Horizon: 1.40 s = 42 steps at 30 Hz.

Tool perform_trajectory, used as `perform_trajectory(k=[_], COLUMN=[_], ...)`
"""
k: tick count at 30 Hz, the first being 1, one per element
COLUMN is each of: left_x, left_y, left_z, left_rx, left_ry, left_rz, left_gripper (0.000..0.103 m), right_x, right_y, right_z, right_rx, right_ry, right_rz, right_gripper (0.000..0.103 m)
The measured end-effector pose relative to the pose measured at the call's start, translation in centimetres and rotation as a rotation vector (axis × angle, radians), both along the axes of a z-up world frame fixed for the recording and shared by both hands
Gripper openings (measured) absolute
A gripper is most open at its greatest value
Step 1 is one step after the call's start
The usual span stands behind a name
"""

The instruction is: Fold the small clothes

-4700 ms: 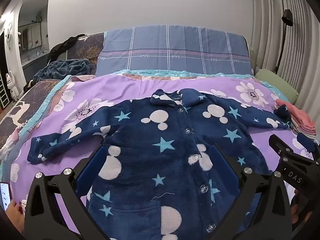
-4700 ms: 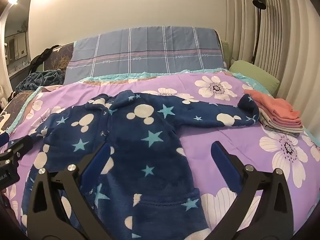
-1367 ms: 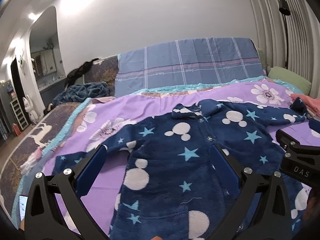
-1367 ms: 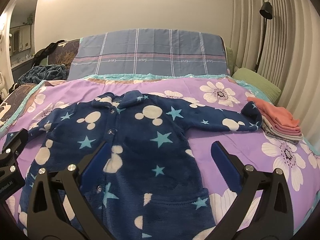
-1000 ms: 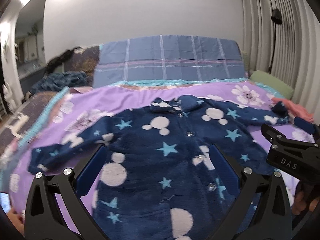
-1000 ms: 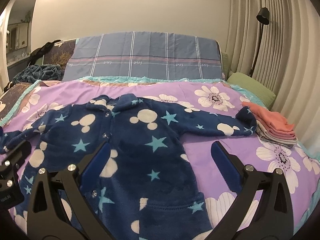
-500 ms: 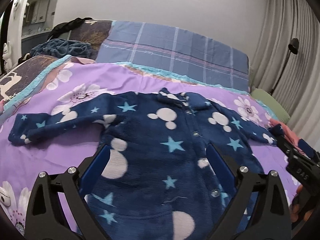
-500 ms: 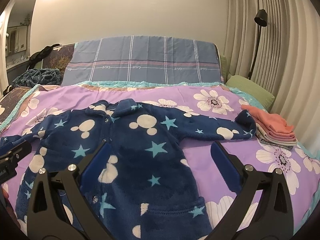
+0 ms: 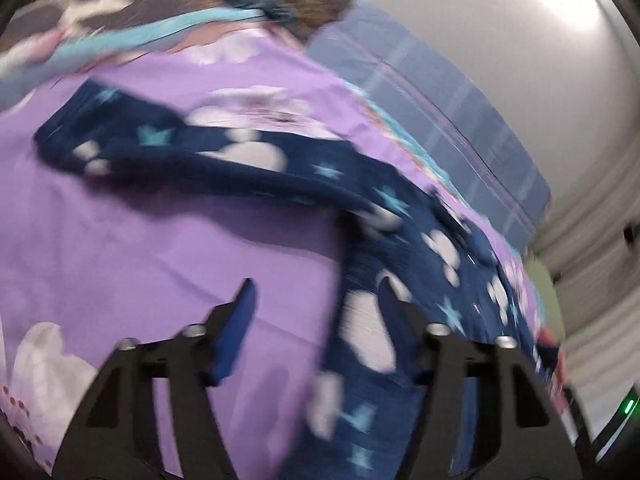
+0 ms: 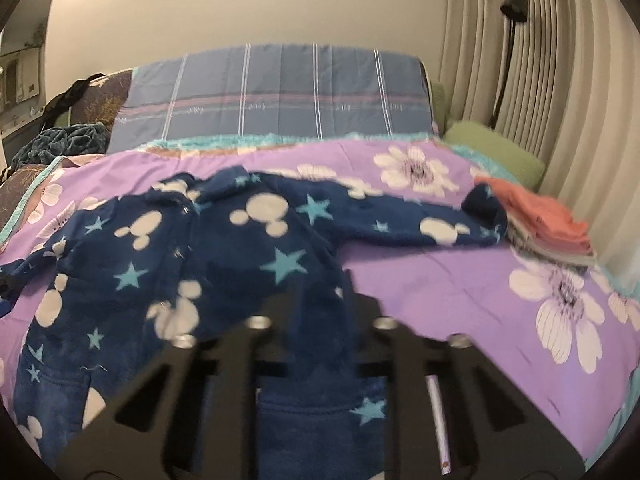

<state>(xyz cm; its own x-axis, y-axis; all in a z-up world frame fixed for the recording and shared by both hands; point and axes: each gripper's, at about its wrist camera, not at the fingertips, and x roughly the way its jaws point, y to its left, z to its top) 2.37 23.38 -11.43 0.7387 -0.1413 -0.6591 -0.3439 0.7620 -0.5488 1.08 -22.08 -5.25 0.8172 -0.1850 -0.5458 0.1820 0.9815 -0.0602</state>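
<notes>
A navy fleece pyjama top (image 10: 240, 248) with stars and white mouse heads lies spread front-up on the purple flowered sheet (image 10: 460, 280). My right gripper (image 10: 322, 292) is shut at the top's right side edge, just below the armpit, with fleece pinched between the pads. The left wrist view is blurred and tilted. In it the top's left sleeve (image 9: 200, 160) stretches across the sheet. My left gripper (image 9: 316, 300) hangs low over the top's left side edge (image 9: 360, 320). Its jaws are closing, with that edge and bare sheet between them and no pad pressing.
A folded pile of salmon and grey clothes (image 10: 548, 220) sits at the right, touching the right cuff. Behind lie a green pillow (image 10: 496, 152), a blue plaid pillow (image 10: 280, 96) and a teal blanket (image 10: 68, 136). Curtains and a lamp (image 10: 514, 4) stand at the right.
My right gripper has gone from wide open to shut at the top's right side. The left gripper swung left, dropped and rolled toward the left sleeve side, its jaws narrowing.
</notes>
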Motion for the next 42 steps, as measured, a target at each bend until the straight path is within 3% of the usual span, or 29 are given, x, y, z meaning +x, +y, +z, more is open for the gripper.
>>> perform_trajectory(k=[3, 9, 12, 14, 16, 18, 19, 20, 21, 23, 27, 31, 33, 36, 39, 41, 42], left_x=[-0.4, -0.5, -0.5, -0.5, 0.2, 1.3, 1.8, 2.5, 3.2, 3.9, 6.8, 10.9, 12.0, 13.2, 14.5, 15.3, 15.4], left_y=[4.3, 12.4, 14.9, 16.3, 17.2, 18.2, 18.6, 18.9, 19.1, 18.9, 14.1, 4.1, -1.5, -9.8, -17.7, -21.4, -22.7], left_z=[-1.3, -5.2, -6.1, -6.4, -6.5, -6.6, -6.5, -6.3, -6.2, -5.1, 1.1, 8.1, 9.9, 10.7, 9.3, 7.2, 6.1], left_rx=[-0.057, -0.276, -0.360, -0.419, -0.414, -0.392, -0.379, -0.361, -0.357, -0.338, -0.161, 0.013, 0.064, 0.104, 0.170, 0.208, 0.218], left_ry=[0.026, 0.045, 0.035, 0.002, 0.002, 0.013, 0.012, 0.003, -0.010, -0.045, -0.141, -0.235, -0.270, -0.292, -0.262, -0.210, -0.178], left_rz=[0.116, 0.355, 0.450, 0.489, 0.517, 0.539, 0.542, 0.523, 0.491, 0.459, 0.279, -0.025, -0.166, -0.368, -0.525, -0.578, -0.594], left_gripper=[0.050, 0.051, 0.059, 0.069, 0.069, 0.066, 0.049, 0.034, 0.008, 0.008, 0.008, 0.008, 0.008, 0.008, 0.010, 0.017, 0.030], right_x=[-0.1, 0.1, 0.1, 0.0, 0.1, 0.4, 0.5, 0.5, 0.5, 0.5, 0.8, 1.2, 1.3, 1.1, 0.9, 1.0, 1.1], right_y=[-0.3, 0.0, 0.2, 0.5, 0.6, 0.5, 0.4, 0.3, 0.2, 0.1, -0.7, -1.7, -1.8, -2.4, -3.5, -4.4, -4.8], right_z=[-0.3, -0.5, -0.5, -0.5, -0.6, -0.7, -0.7, -0.8, -0.8, -1.0, -1.4, -2.0, -2.2, -2.3, -2.4, -2.7, -2.8], right_rx=[-0.007, -0.001, -0.011, -0.033, -0.047, -0.037, -0.030, -0.023, -0.022, -0.030, -0.024, 0.034, 0.033, 0.035, 0.039, 0.045, 0.048], right_ry=[0.005, 0.016, 0.014, 0.005, 0.005, 0.014, 0.016, 0.019, 0.019, 0.018, 0.028, 0.053, 0.059, 0.061, 0.065, 0.075, 0.082], right_rz=[0.003, 0.018, 0.025, 0.023, 0.018, 0.018, 0.017, 0.017, 0.017, 0.015, -0.004, -0.014, -0.016, -0.024, -0.044, -0.055, -0.060], right_gripper=[0.011, 0.014, 0.021, 0.029, 0.032, 0.032, 0.032, 0.032, 0.032, 0.032, 0.032, 0.031, 0.030, 0.030, 0.030, 0.030, 0.030])
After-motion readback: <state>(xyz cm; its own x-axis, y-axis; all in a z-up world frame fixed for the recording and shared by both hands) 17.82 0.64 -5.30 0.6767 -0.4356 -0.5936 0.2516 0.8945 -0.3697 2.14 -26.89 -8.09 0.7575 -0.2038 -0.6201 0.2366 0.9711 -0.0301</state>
